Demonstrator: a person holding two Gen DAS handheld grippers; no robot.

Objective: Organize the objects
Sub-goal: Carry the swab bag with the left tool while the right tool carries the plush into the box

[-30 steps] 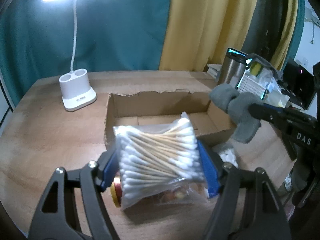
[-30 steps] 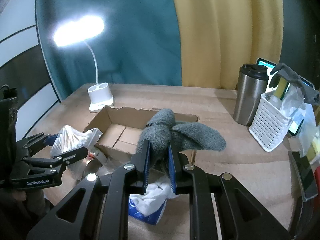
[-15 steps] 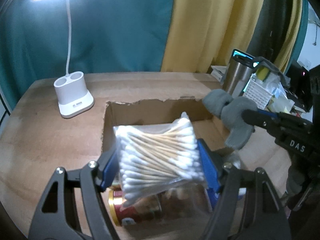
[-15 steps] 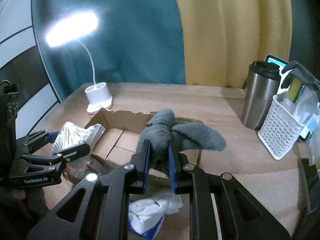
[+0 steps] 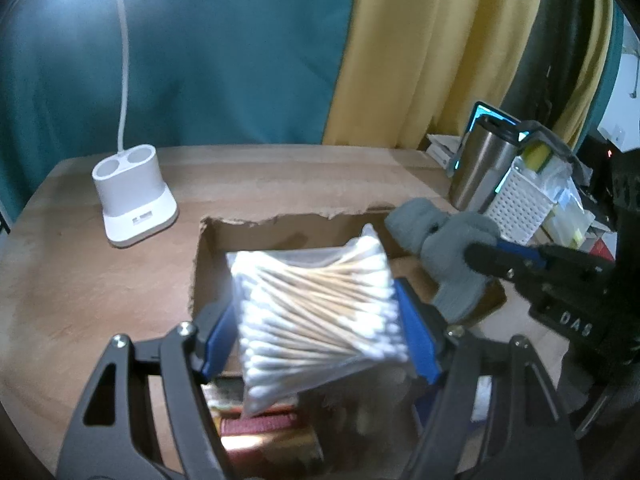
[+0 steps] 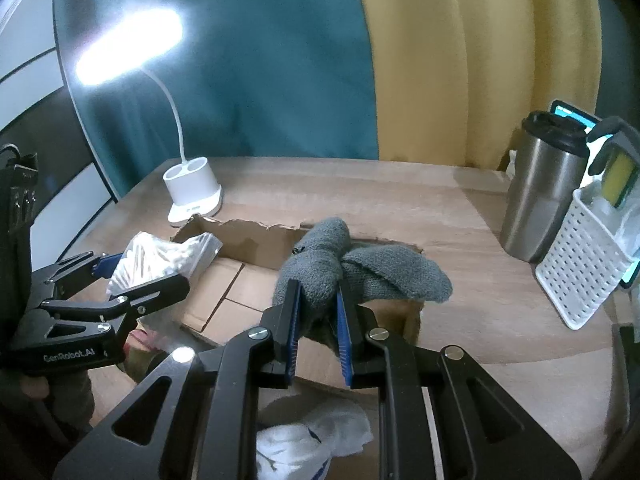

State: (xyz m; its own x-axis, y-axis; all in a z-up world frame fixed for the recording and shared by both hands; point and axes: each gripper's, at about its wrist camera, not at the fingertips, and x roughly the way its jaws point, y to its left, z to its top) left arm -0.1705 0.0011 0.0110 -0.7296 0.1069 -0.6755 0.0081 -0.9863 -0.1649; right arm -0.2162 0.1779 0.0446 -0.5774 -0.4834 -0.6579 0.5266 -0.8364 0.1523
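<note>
My left gripper [image 5: 316, 320] is shut on a clear bag of cotton swabs [image 5: 316, 304] and holds it above the near left part of an open cardboard box [image 5: 280, 228]. My right gripper [image 6: 318, 312] is shut on a grey sock [image 6: 340, 264] and holds it over the box's right side [image 6: 240, 240]. The sock [image 5: 444, 240] and right gripper also show in the left wrist view, and the swab bag [image 6: 160, 256] in the right wrist view.
A white lamp base [image 5: 132, 196] stands behind the box on the left. A steel tumbler [image 6: 540, 192] and a white perforated basket [image 6: 584, 268] stand at the right. A red tin [image 5: 260, 436] and a white packet [image 6: 312, 444] lie near the box's front.
Both grippers have moved forward over the box with their loads. The swab bag now hangs over the box's near edge, and the sock is over the box's right side.
</note>
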